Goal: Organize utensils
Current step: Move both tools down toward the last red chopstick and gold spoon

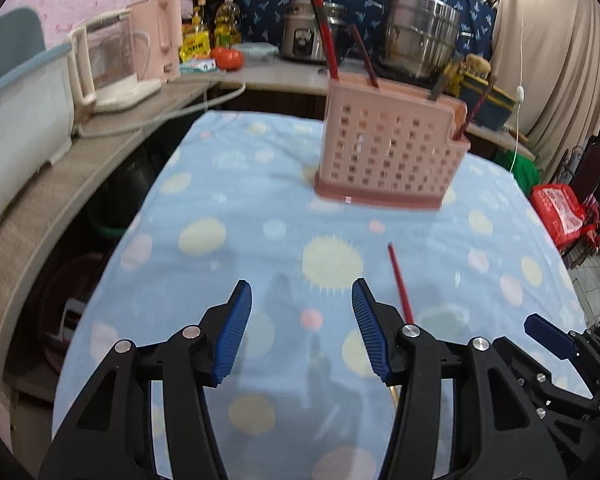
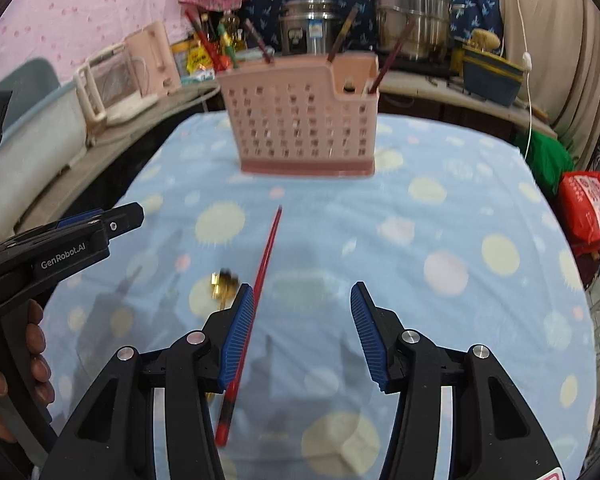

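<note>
While both tools hover over the blue spotted cloth (image 2: 440,208) on the desk, the left hand-held gripper (image 1: 302,328) is wide open, holding nothing; the right hand-held gripper (image 2: 302,330) is wide open too, empty. A red chopstick (image 2: 256,300) lies loose on the cloth, running beside the right tool's left finger. A gold spoon (image 2: 220,282) lies just left of it. The pink utensil holder (image 2: 300,120) stands upright at the far end, sticks inside. Behind: steel pots (image 2: 414,12), rice cooker (image 1: 300,32), kettle (image 1: 108,56).
</note>
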Motion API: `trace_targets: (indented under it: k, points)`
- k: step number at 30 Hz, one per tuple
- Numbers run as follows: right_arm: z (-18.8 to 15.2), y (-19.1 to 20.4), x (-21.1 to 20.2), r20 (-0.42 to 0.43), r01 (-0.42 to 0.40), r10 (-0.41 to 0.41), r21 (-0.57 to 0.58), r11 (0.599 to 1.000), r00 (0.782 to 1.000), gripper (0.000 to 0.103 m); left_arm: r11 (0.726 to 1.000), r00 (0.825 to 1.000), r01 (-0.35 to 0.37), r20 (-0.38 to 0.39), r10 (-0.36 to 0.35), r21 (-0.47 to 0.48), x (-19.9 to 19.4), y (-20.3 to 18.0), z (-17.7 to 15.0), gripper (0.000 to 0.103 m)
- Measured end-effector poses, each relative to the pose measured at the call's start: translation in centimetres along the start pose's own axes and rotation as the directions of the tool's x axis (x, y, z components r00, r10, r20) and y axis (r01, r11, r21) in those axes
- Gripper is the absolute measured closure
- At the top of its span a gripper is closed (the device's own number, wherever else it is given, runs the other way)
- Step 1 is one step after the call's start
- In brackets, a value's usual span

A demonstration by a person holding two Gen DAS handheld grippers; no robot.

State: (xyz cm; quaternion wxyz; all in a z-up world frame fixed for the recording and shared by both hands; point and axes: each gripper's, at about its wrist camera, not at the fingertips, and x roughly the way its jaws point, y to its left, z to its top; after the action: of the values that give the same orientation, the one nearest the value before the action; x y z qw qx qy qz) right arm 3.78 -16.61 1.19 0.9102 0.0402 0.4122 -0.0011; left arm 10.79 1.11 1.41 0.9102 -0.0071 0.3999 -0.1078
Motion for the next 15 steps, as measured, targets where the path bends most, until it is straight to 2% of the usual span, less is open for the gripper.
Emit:
trace_targets:
  k: [9, 15]
  points:
    - [-5.2, 2.6, 0.7, -0.089, -0.036, 0.031, -0.053, 0.998, 0.996, 0.055, 1.000, 0.997, -0.009, -0.080, 0.010, 0.005, 0.2, -0.5, -5.2, 0.053]
    - [-6.1, 3.3, 0.9, -0.104, -0.042, 0.036, -0.057, 0.997, 0.994, 0.062, 1.000, 0.995, -0.016, -0.096, 0.016, 0.001, -0.3, -0.4, -6.8, 0.054]
